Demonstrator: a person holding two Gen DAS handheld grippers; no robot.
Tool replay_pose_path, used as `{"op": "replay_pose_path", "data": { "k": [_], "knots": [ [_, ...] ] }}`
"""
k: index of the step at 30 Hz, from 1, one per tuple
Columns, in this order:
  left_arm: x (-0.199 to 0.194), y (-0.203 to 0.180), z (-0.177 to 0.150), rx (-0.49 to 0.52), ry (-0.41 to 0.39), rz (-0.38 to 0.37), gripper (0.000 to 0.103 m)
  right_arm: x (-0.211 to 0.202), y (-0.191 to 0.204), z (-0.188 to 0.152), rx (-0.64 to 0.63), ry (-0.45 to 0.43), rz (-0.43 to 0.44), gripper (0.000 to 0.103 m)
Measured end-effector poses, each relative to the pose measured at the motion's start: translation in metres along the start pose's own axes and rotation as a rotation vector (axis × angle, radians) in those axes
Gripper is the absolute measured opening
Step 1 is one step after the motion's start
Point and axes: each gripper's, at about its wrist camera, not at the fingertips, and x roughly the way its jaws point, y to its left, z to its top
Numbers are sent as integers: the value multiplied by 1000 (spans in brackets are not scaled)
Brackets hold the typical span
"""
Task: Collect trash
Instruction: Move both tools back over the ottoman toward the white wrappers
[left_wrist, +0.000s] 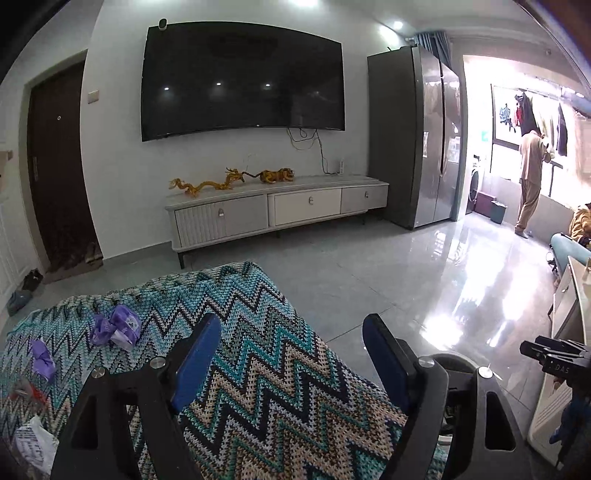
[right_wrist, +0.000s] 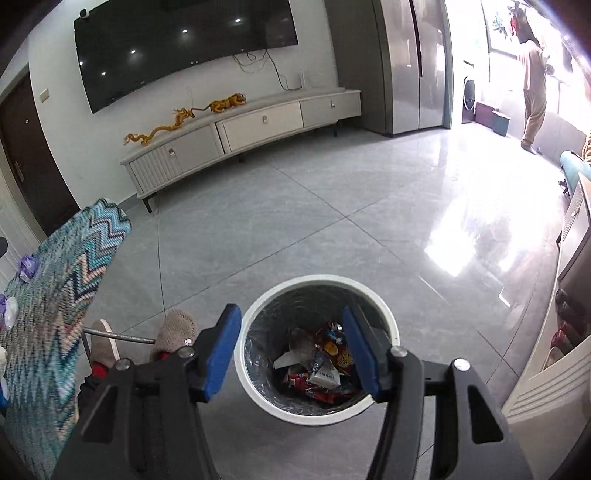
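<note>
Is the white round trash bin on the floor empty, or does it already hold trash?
Holding trash. The white round trash bin shows crumpled snack wrappers piled at its bottom, well below the rim.

Wrappers (right_wrist: 317, 365) in bin (right_wrist: 255, 391), right of blanket-covered table (right_wrist: 74, 266).

The left gripper (left_wrist: 291, 332) is held with jaws apart and empty above a zigzag blanket (left_wrist: 258, 369), on which purple wrappers (left_wrist: 118, 326) are scattered.

The right jaws hide part of the bin's (right_wrist: 319, 284) wrapper heap (right_wrist: 319, 363).
</note>
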Motion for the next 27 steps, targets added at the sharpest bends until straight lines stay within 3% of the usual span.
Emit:
{"op": "replay_pose_path", "data": {
  "k": [4,11,14,18,27],
  "knots": [
    [-43,13,3,32,4,-25,78,-53,22,15,-20,-94,47,56],
    [-125,62,-4,19,-74,57,79,-126,78,28,-43,-221,168,56],
    [-155,86,-11,5,-111,105,85,-154,105,28,-69,-260,198,67],
    [-188,113,-22,-24,-163,144,85,-185,136,26,-90,-299,271,69],
    [-248,129,-47,15,-208,143,85,-230,208,22,-213,-348,451,87]
  ]
}}
